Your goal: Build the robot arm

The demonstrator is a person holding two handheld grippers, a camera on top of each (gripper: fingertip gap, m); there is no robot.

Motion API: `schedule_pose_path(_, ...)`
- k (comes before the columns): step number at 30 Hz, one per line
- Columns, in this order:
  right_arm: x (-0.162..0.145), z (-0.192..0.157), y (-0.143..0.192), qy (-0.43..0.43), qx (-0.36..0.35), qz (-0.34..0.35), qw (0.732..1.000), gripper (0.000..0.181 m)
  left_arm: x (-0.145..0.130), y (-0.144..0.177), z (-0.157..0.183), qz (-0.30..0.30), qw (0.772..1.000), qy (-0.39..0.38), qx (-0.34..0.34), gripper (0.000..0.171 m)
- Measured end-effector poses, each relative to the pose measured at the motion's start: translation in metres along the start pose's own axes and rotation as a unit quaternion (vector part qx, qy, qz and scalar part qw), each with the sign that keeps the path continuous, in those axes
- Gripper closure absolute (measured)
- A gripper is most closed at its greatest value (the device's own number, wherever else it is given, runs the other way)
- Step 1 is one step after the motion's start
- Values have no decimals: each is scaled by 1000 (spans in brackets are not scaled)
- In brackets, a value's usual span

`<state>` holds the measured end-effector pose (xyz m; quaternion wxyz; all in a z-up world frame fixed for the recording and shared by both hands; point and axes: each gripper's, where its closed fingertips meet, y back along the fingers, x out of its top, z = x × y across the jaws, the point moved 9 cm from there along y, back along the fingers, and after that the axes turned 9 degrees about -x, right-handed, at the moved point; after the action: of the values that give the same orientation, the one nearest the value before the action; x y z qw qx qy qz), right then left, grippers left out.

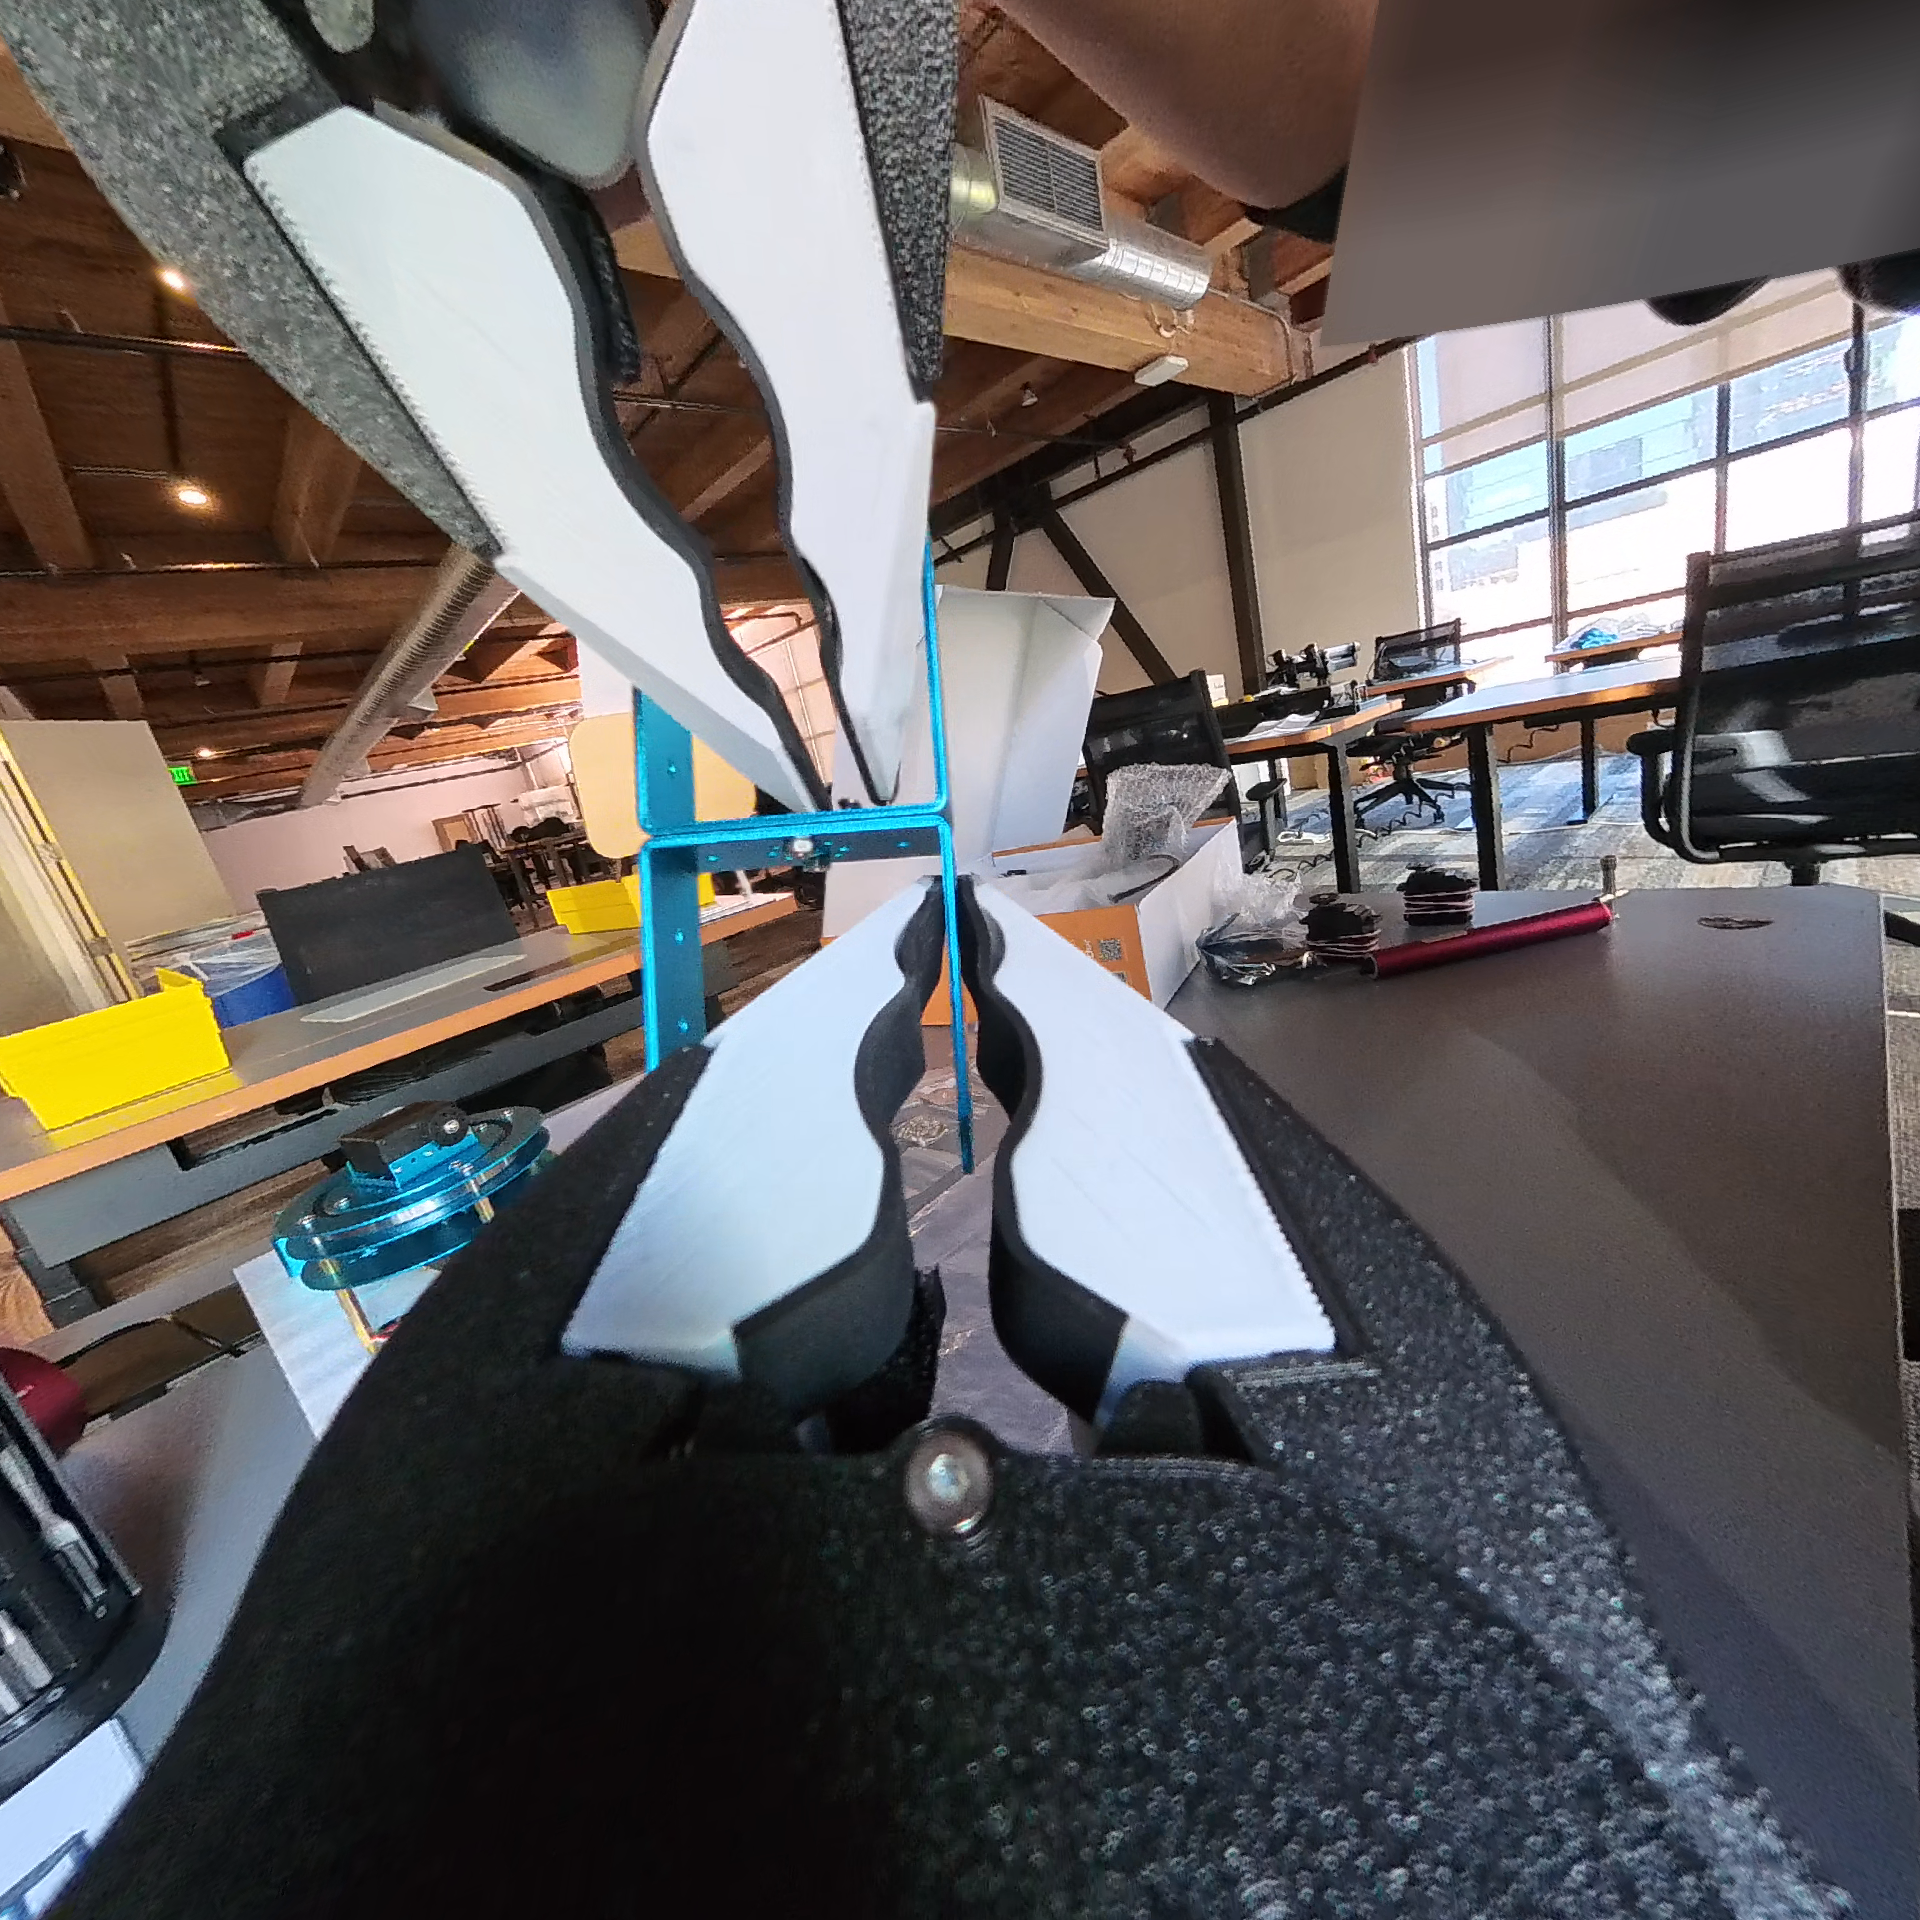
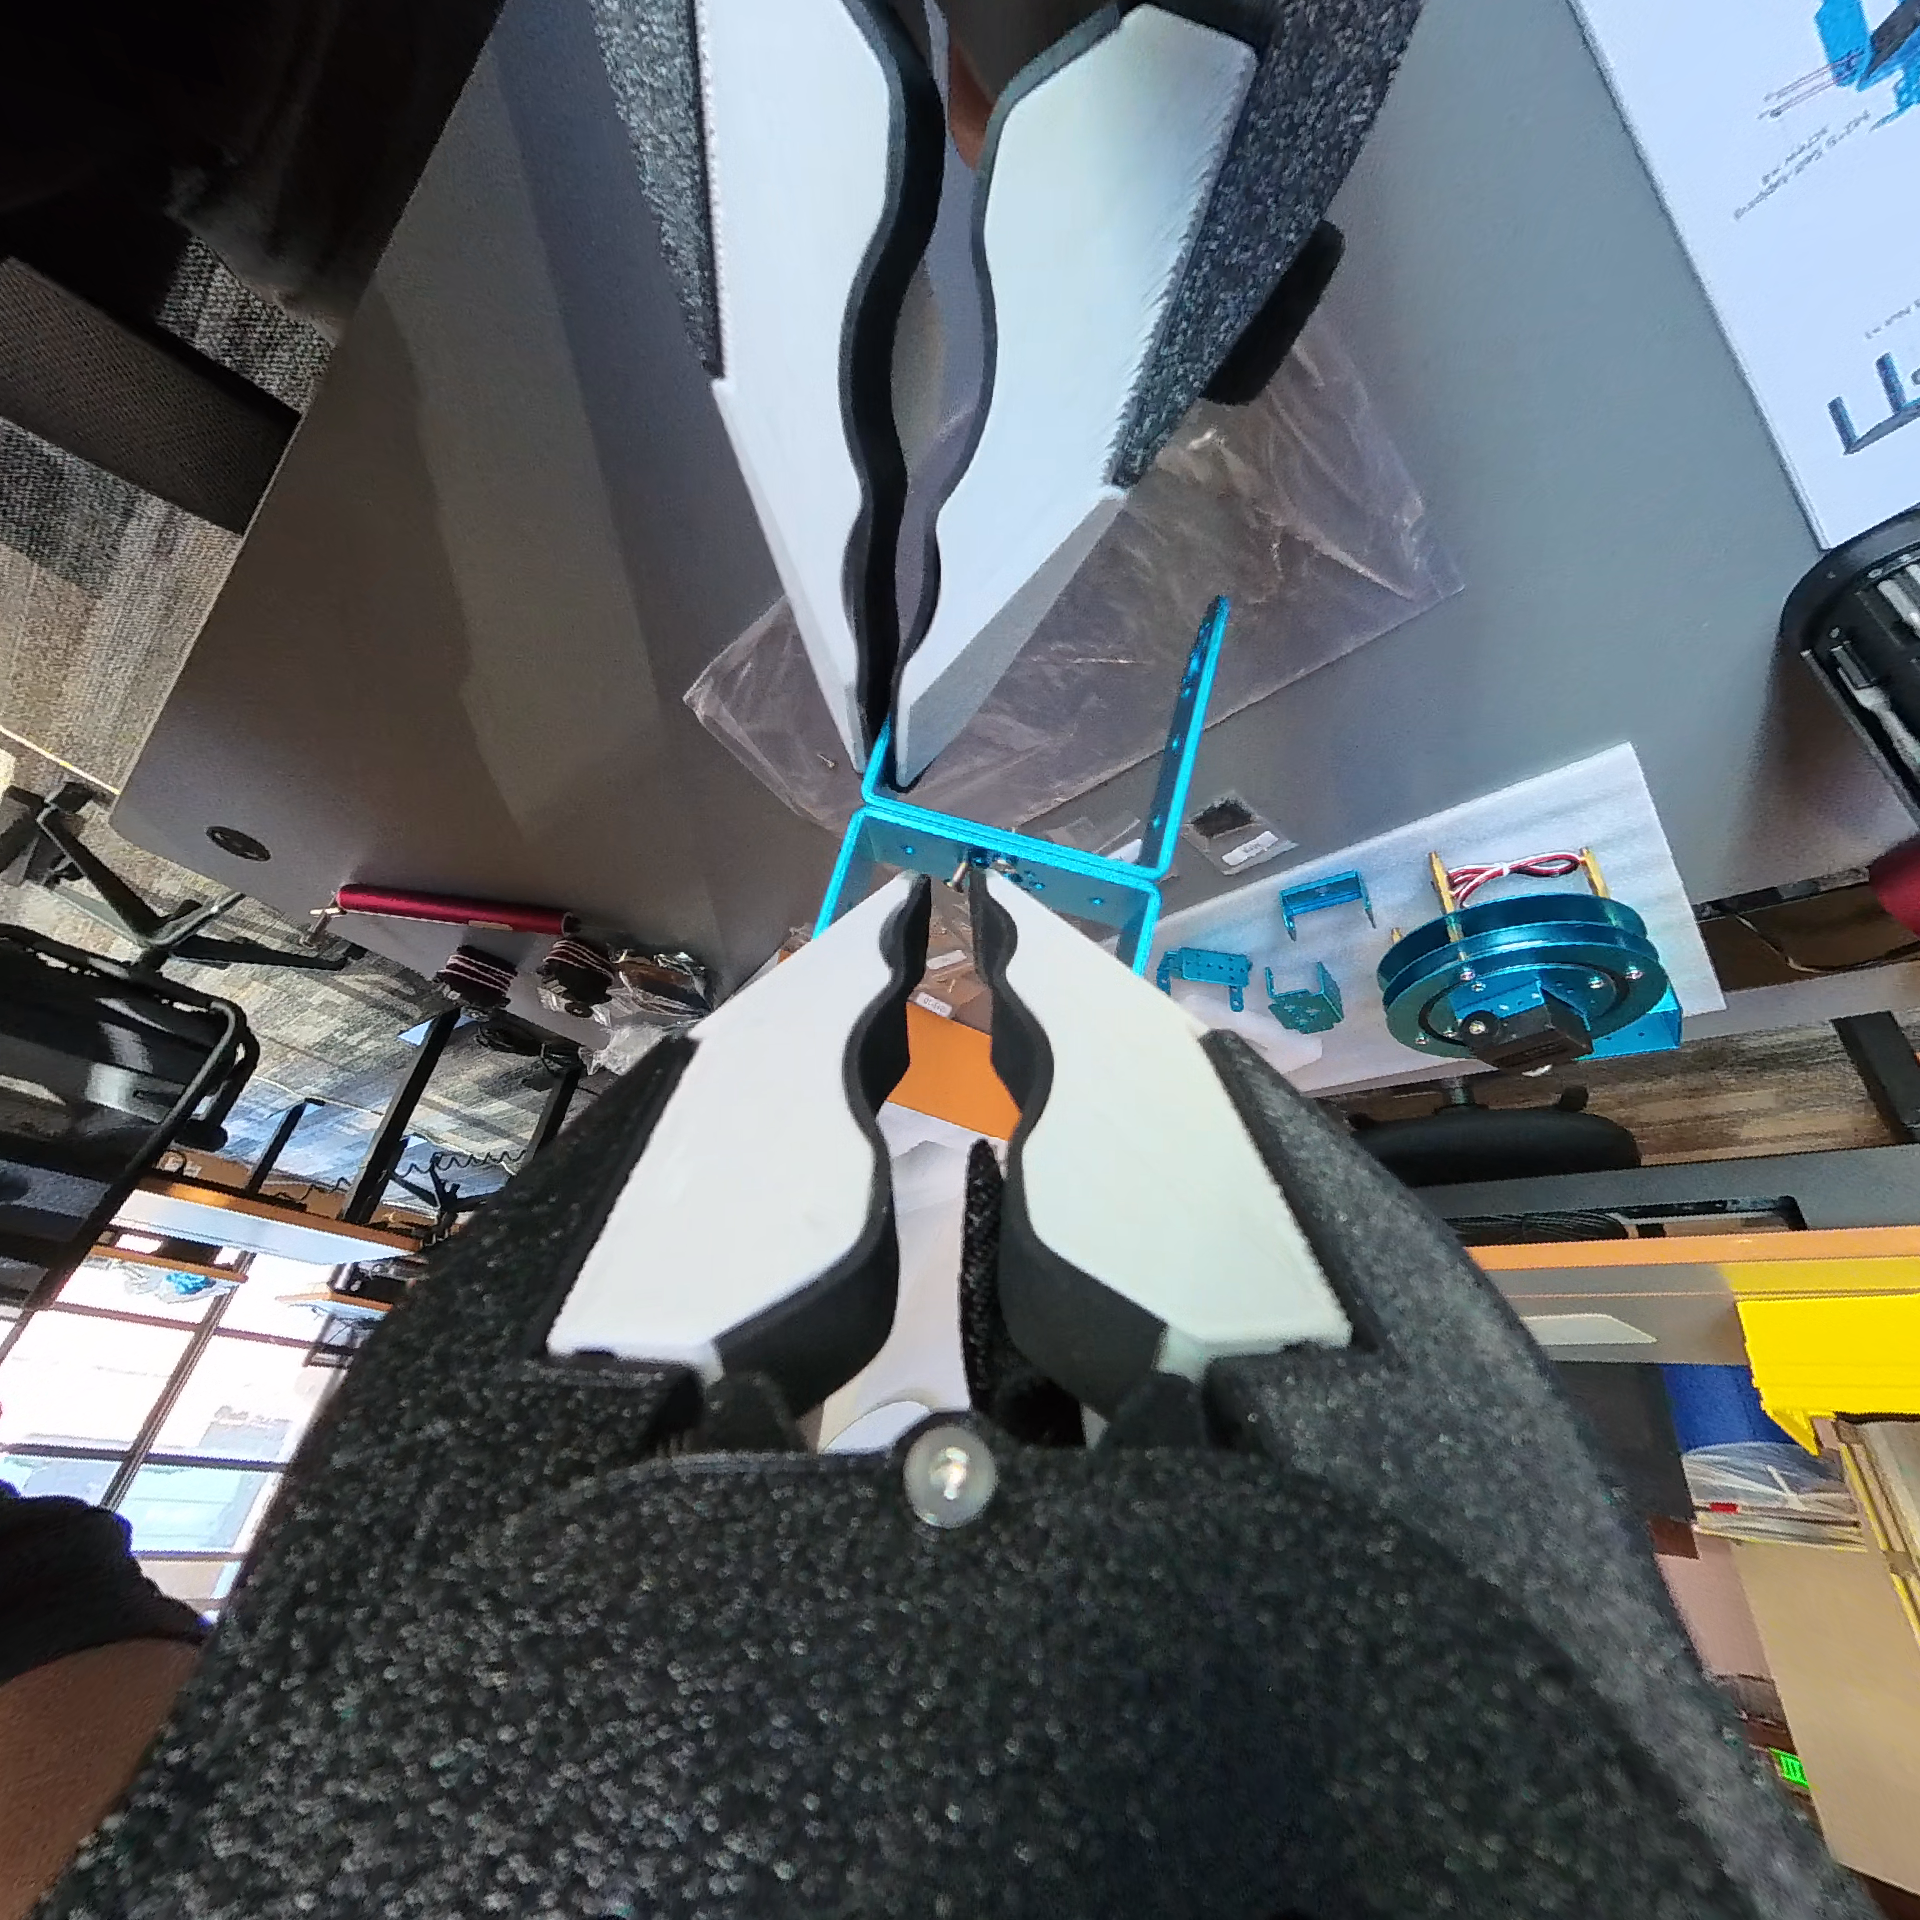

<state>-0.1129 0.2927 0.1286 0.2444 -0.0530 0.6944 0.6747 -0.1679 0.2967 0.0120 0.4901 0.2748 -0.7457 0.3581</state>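
Both grippers meet in mid-air above the grey worktop [image 2: 1558, 520], the left gripper [image 1: 951, 883] with jaws clamped on one blue U-bracket [image 1: 665, 935], the right gripper [image 2: 940, 883] clamped on the other bracket [image 2: 1190, 748], bolted back-to-back by a small screw [image 1: 800, 847].

Overhead runs a timber-beamed ceiling [image 1: 208, 436] with recessed lights glowing, and a silver duct [image 1: 1101, 234] crosses it. Big gridded windows [image 1: 1662, 457] pour daylight in. Rows of wood-topped desks [image 1: 1538, 707] with black mesh office chairs [image 1: 1808, 717] fill a patterned carpet [image 1: 1558, 821]. Yellow bins [image 1: 104, 1039] sit on a far desk.
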Motion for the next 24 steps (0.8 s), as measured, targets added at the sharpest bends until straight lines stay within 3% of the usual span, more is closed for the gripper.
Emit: schedule_pose_path(24, -12, -2, 24, -11, -58, 24, 998, 175, -1, 0, -2, 8, 1000, 10, -4, 171)
